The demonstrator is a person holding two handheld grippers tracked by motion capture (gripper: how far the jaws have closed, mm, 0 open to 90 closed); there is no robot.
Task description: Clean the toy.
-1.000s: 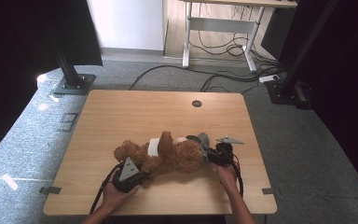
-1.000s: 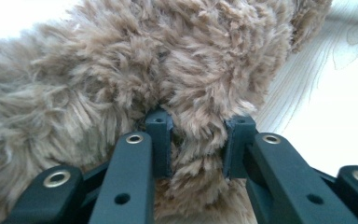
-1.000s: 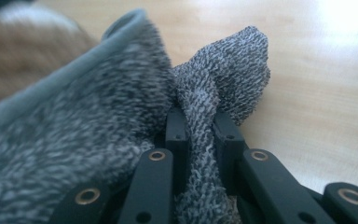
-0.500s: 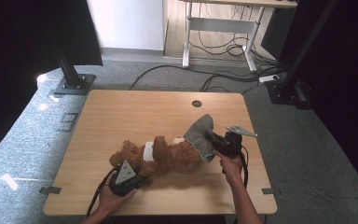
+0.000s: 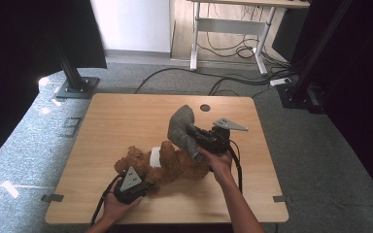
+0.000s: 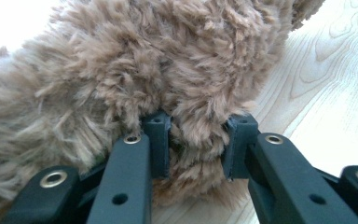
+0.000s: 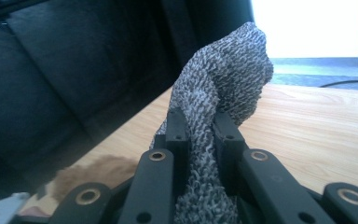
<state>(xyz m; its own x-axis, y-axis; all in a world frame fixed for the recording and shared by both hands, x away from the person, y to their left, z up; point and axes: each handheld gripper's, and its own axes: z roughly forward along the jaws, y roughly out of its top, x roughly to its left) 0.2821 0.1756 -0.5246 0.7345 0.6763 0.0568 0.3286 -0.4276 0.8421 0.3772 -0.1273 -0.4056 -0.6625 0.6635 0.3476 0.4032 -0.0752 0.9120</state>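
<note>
A brown plush bear (image 5: 175, 162) lies on its side on the wooden table (image 5: 126, 121), with a white band (image 5: 155, 156) round its middle. My left gripper (image 5: 141, 182) is shut on a tuft of the bear's fur (image 6: 193, 135) at its near left end. My right gripper (image 5: 194, 141) is shut on a grey knitted cloth (image 5: 180, 125), held up above the bear's right end. In the right gripper view the grey knitted cloth (image 7: 223, 88) stands pinched between the jaws, with the bear's fur (image 7: 93, 175) low at the left.
A round hole (image 5: 205, 107) sits near the table's far edge. Black stands (image 5: 75, 82) flank the table on the floor at left and right. Cables (image 5: 223, 82) lie on the carpet beyond, under a desk frame (image 5: 228, 29).
My right gripper has risen and moved toward the far side, lifting the grey cloth up off the bear's right end. The left gripper and the bear's left end stay where they were.
</note>
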